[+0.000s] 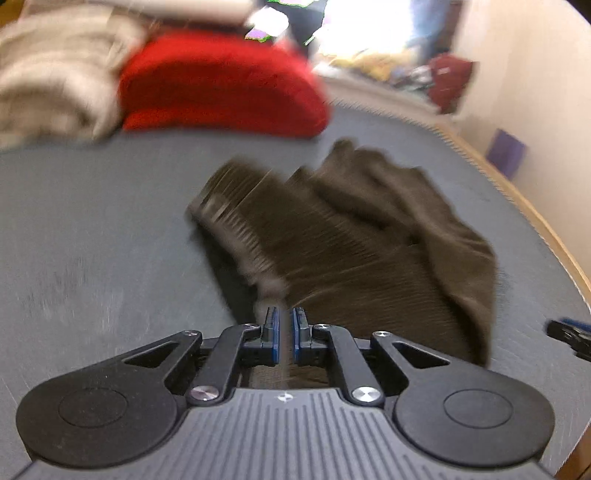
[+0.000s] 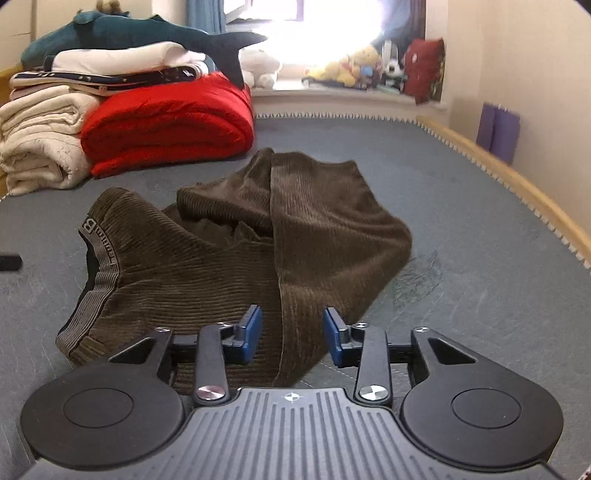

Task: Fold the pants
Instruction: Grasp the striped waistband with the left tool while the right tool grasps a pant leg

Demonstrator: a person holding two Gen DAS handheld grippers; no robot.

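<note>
Dark brown corduroy pants [image 2: 221,266] lie crumpled on the grey bed sheet [image 2: 480,258], waistband to the left and legs bunched toward the far right. My right gripper [image 2: 292,328] hovers open over the near edge, its blue pads either side of a raised fold and not pressing on it. The left wrist view is blurred. There the pants [image 1: 351,240] stretch ahead, and my left gripper [image 1: 284,321] is shut by the waistband end, with brown fabric showing in the narrow slit between its pads. A finger of the right gripper [image 1: 567,334] pokes in at the right edge.
A folded red blanket [image 2: 166,122] and a cream blanket [image 2: 40,144] are stacked at the far left, under folded clothes and a plush shark [image 2: 147,33]. A wooden bed rail [image 2: 517,181] runs along the right. Plush toys [image 2: 354,66] line the window sill.
</note>
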